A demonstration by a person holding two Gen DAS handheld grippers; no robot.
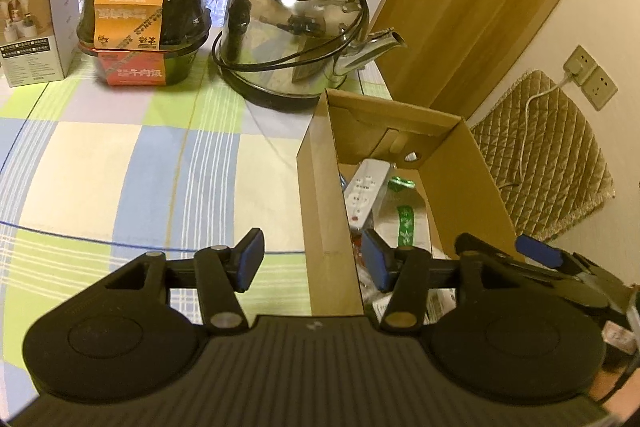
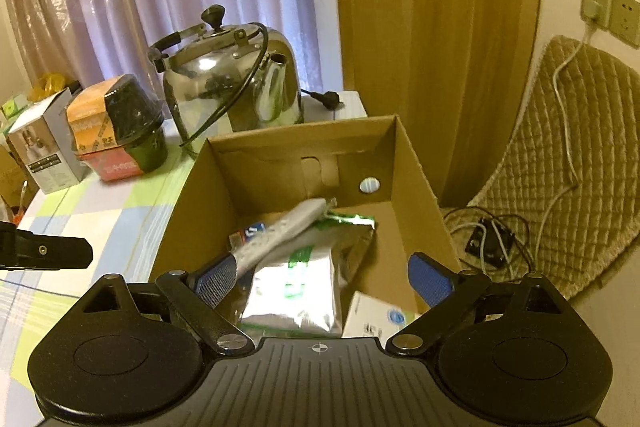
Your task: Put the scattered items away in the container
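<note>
On the checked surface (image 1: pixel 120 155) both tongs, left (image 1: pixel 312 263) and right (image 2: pixel 322 281), are held apart and empty at the cardboard box (image 2: pixel 416 163), in which one remote control (image 2: pixel 280 233), one silver pouch (image 2: pixel 296 291) and one white carton (image 2: pixel 372 317) are seen, with one kettle (image 2: pixel 232 87) beyond.

Steel kettle (image 1: pixel 292 27), stacked meal bowls (image 1: pixel 144 27), white carton (image 1: pixel 38 23) — on checked tablecloth (image 1: pixel 120 167).

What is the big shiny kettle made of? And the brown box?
The kettle looks like polished metal, probably stainless steel: it mirrors the room. Its handle and knob look like black plastic. The box looks like plain brown cardboard: matte, with thin folded walls and flaps.
</note>
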